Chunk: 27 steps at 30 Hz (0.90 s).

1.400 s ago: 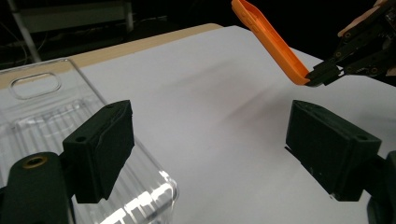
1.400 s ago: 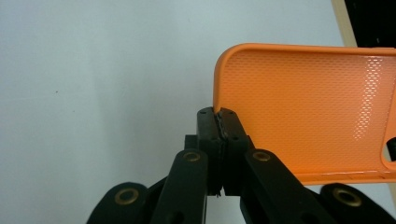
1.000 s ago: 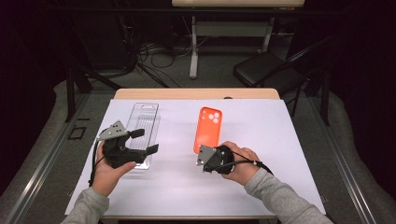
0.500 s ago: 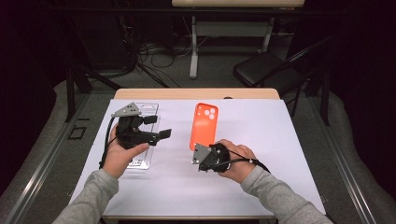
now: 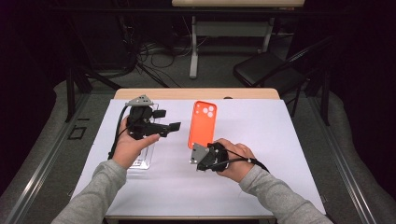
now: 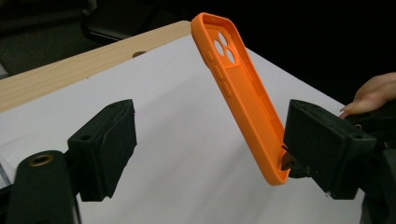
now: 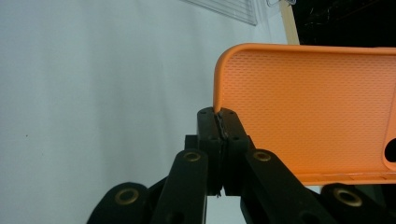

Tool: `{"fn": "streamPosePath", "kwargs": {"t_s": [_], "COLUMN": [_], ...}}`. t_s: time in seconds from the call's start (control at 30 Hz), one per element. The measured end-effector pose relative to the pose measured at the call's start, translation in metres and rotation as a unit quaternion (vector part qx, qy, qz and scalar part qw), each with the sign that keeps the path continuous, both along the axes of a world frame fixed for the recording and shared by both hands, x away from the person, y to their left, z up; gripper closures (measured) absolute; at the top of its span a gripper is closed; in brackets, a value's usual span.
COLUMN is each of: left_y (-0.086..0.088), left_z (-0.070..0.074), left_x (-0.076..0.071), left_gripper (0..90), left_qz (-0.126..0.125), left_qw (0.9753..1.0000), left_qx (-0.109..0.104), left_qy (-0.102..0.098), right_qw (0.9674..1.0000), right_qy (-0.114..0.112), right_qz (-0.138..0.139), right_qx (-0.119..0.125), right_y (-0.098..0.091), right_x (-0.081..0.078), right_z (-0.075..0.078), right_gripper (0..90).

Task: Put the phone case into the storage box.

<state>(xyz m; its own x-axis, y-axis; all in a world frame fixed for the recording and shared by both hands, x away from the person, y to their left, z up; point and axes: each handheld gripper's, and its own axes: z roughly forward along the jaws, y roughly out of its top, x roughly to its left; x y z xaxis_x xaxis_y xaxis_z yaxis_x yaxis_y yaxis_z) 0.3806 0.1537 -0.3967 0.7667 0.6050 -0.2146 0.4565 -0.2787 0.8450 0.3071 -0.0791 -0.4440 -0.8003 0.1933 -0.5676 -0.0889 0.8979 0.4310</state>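
An orange phone case [image 5: 203, 122] is held off the white sheet [image 5: 271, 135] at a tilt, camera holes at its far end. My right gripper [image 5: 198, 148] is shut on its near corner; in the right gripper view the jaws pinch the case's rim [image 7: 218, 116]. My left gripper [image 5: 169, 120] hovers left of the case, jaws pointing towards it and open. Its jaws have just been closing slightly, with nothing pressed between them. In the left gripper view the case [image 6: 238, 84] rises ahead between the two black fingers [image 6: 105, 144], apart from them.
A clear plastic case [image 5: 142, 159] lies on the sheet under my left hand. The wooden table edge [image 5: 196, 93] runs along the far side. Beyond it stand a black chair [image 5: 266, 70] and a tangle of cables [image 5: 154, 56] on the floor.
My left gripper has risen off the clear case and moved away and rightward, towards the orange case. The right gripper has stayed shut on the orange case, nearly still.
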Motion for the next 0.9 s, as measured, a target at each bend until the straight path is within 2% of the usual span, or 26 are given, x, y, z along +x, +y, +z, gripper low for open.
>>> {"fn": "streamPosePath", "kwargs": {"t_s": [0.17,0.53,0.67,0.9], "left_y": [-0.007,-0.023,-0.027,-0.03], "left_z": [0.002,0.004,0.0,-0.002], "left_x": [0.004,0.014,0.018,0.02], "left_gripper": [21.5,31.6,34.9,40.6], "left_qz": [0.001,-0.005,-0.007,-0.01], "left_qw": [0.9999,0.9981,0.9969,0.9961], "left_qx": [0.0,0.01,0.002,-0.004], "left_qy": [0.012,0.061,0.079,0.088], "right_qw": [0.9999,0.9996,0.9996,0.9996], "right_qy": [-0.012,-0.027,-0.028,-0.028], "right_qz": [0.003,0.008,0.007,0.006], "right_qx": [-0.005,-0.002,-0.002,-0.003], "right_y": [0.002,0.006,0.007,0.007], "right_x": [0.0,-0.002,-0.002,-0.003], "right_z": [-0.001,-0.001,-0.001,-0.001], "right_gripper": [89.6,89.5,89.5,89.5]}}
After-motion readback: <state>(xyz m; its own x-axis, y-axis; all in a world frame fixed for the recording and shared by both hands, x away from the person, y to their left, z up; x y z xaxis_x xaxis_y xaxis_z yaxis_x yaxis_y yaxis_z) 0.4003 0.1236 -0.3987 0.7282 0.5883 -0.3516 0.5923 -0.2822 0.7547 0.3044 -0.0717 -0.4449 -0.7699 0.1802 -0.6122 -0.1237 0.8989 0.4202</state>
